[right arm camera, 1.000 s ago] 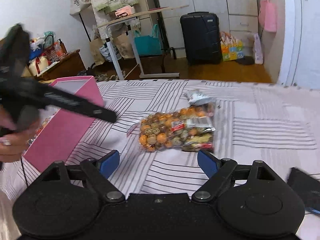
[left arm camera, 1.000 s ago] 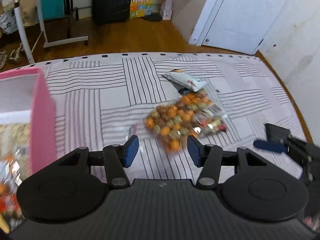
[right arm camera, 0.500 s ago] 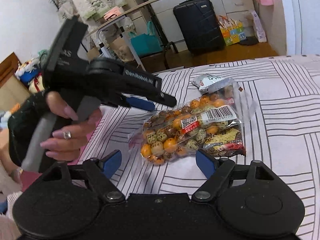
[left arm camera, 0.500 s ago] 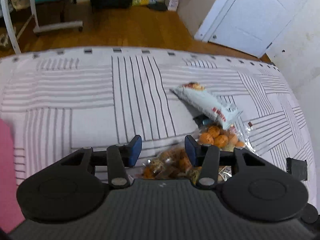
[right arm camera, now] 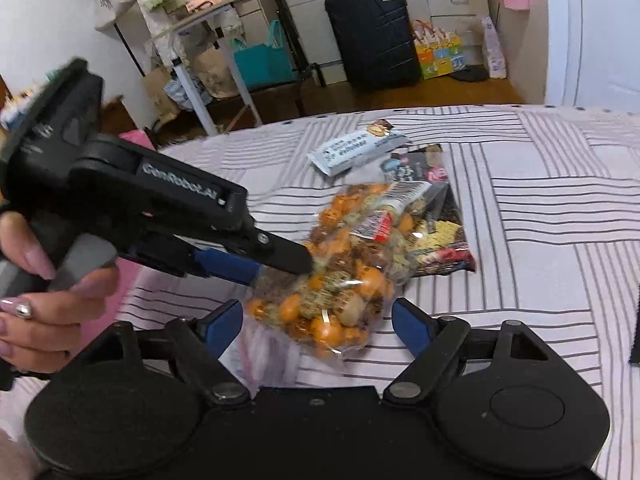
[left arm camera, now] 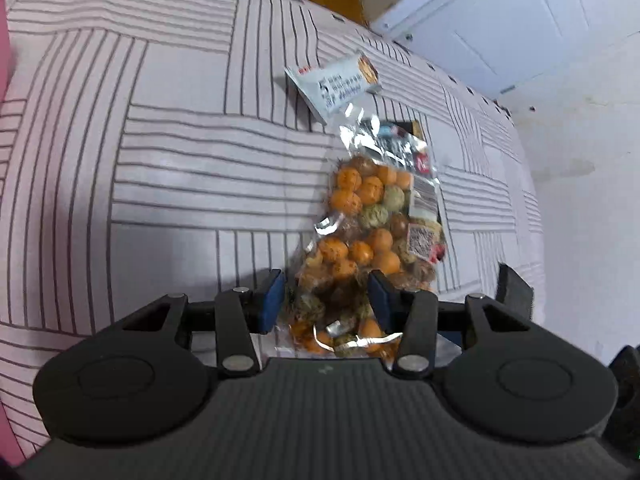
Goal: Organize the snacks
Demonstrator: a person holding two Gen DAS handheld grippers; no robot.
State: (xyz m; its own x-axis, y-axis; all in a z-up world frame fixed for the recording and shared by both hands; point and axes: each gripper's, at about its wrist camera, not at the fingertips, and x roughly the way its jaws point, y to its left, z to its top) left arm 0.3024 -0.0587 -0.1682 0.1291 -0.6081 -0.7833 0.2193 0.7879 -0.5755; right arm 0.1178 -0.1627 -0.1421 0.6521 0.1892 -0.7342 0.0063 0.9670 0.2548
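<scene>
A clear bag of orange and green round snacks [left arm camera: 360,216] [right arm camera: 352,264] lies on the striped bed cover [left arm camera: 160,160]. My left gripper [left arm camera: 327,300] [right arm camera: 280,268] points down at the bag's near end, and its blue pads are shut on the bunched plastic. A hand holds it at the left of the right wrist view. My right gripper [right arm camera: 316,326] is low over the same end. Its jaws are opening, and the bag's tip lies between the pads untouched. A white snack packet [left arm camera: 336,84] [right arm camera: 356,148] lies just beyond the bag. A dark packet [right arm camera: 444,236] is partly under it.
A pink box [right arm camera: 132,140] stands at the left edge of the bed and also shows as a pink strip [left arm camera: 4,60]. Beyond the bed are a black suitcase [right arm camera: 372,36], a rolling rack and a teal bag. A dark flat object [right arm camera: 636,328] lies at the right edge.
My left gripper has dropped down and rolled onto the bag of round snacks, and its jaws have narrowed around it. My right gripper has sunk closer to the bag.
</scene>
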